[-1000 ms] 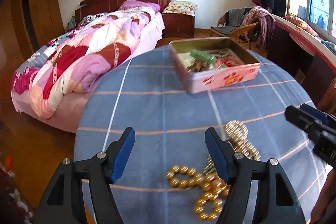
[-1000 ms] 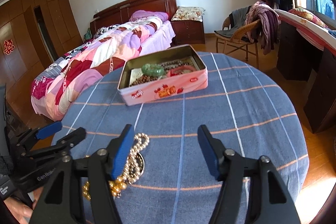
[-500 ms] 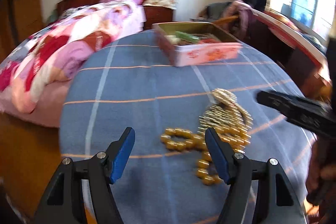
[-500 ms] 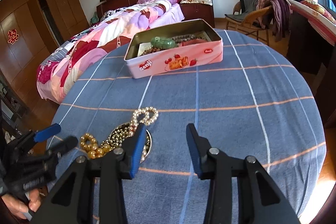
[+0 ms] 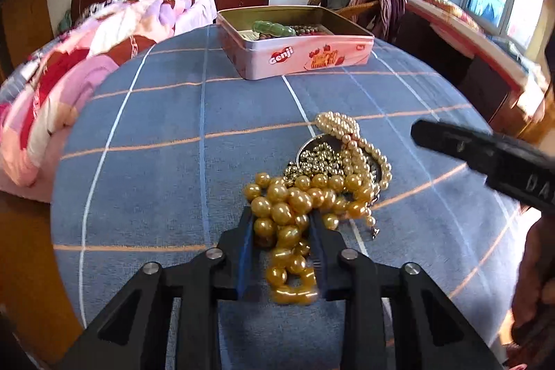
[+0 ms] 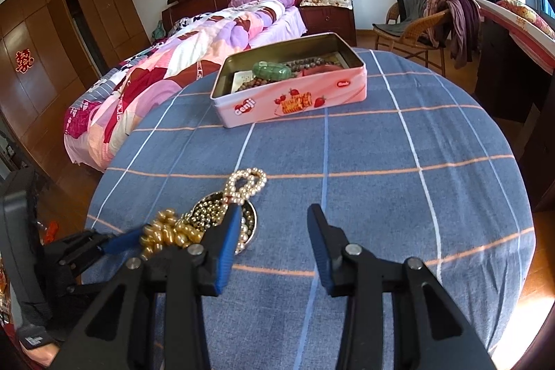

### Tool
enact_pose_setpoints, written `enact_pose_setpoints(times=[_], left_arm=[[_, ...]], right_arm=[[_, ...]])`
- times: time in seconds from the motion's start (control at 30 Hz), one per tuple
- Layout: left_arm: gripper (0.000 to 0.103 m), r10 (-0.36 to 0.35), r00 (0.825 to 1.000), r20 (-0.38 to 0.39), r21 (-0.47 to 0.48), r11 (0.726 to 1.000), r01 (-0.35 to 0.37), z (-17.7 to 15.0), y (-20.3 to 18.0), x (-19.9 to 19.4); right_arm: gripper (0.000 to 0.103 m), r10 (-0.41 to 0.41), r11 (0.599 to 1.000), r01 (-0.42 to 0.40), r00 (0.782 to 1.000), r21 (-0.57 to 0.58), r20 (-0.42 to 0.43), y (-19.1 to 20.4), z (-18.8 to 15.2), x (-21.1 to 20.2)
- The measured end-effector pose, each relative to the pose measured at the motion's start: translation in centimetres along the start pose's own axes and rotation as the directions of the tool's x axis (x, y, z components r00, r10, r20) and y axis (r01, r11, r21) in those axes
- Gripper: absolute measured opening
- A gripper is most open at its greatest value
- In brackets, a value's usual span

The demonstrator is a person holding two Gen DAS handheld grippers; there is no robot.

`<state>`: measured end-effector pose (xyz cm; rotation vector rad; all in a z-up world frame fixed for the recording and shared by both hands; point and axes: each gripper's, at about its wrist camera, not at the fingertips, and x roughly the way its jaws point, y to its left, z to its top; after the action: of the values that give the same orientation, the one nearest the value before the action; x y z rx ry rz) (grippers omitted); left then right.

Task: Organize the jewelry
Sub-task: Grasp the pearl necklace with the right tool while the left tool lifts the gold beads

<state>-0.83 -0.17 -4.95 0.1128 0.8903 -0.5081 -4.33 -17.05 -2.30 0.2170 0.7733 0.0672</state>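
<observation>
Left tongs [image 5: 281, 231] just closing, pinching the gold bead strand [image 5: 289, 214]; right tongs [image 6: 274, 231] spread, empty — lift slowly so it untangles from the pearls [image 5: 350, 141].

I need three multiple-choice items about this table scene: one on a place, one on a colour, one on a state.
1. Where is the green bracelet?
A. inside the pink tin
B. on the bed
C. on the chair

2. What colour are the beads between the left gripper jaws?
A. red
B. gold
C. black

3. What is between the right gripper jaws?
A. a necklace
B. the tin
C. nothing

Key: 1 A, it lies among beads in the tin. 2 B, the gold bead necklace sits between the closing jaws. 3 C, only tablecloth shows there.
</observation>
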Motion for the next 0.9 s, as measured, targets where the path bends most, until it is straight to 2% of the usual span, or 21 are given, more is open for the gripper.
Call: enact_pose_setpoints(times=[0.13,0.3,0.43,0.53,0.63,0.9], left_arm=[[0.021,-0.011,0.999,0.048,-0.028,1.0,0.013,-0.1,0.9,-0.9],[0.021,-0.011,0.991,0.133,-0.056,0.998,0.019,1.1,2.3,-3.4],[0.021,-0.019,0.979,0.201,-0.112,0.993,0.042,1.9,3.8,-5.2],[0.021,-0.028,0.971,0.236,-0.123,0.991,0.058,2.2,4.2,-6.0],[0.021,-0.016,0.97,0.244,-0.105,0.994,0.043,2.5,3.9,-6.1],[0.021,-0.003,0.972,0.234,-0.113,0.993,0.03,2.5,4.1,-5.8]], right_arm=[[0.043,0.003,1.0,-0.003,1.0,0.001,-0.007,0.0,-0.2,0.2],[0.043,0.007,1.0,-0.007,1.0,0.001,-0.004,0.0,-0.1,0.1],[0.028,0.026,1.0,-0.027,1.0,-0.008,-0.015,0.2,0.1,0.5],[0.027,0.041,0.999,-0.042,0.999,-0.019,-0.028,0.8,0.2,1.1],[0.027,0.064,0.997,-0.065,0.997,-0.029,-0.035,1.5,0.4,1.6],[0.028,0.058,0.996,-0.063,0.996,-0.067,-0.065,2.9,0.7,3.4]])
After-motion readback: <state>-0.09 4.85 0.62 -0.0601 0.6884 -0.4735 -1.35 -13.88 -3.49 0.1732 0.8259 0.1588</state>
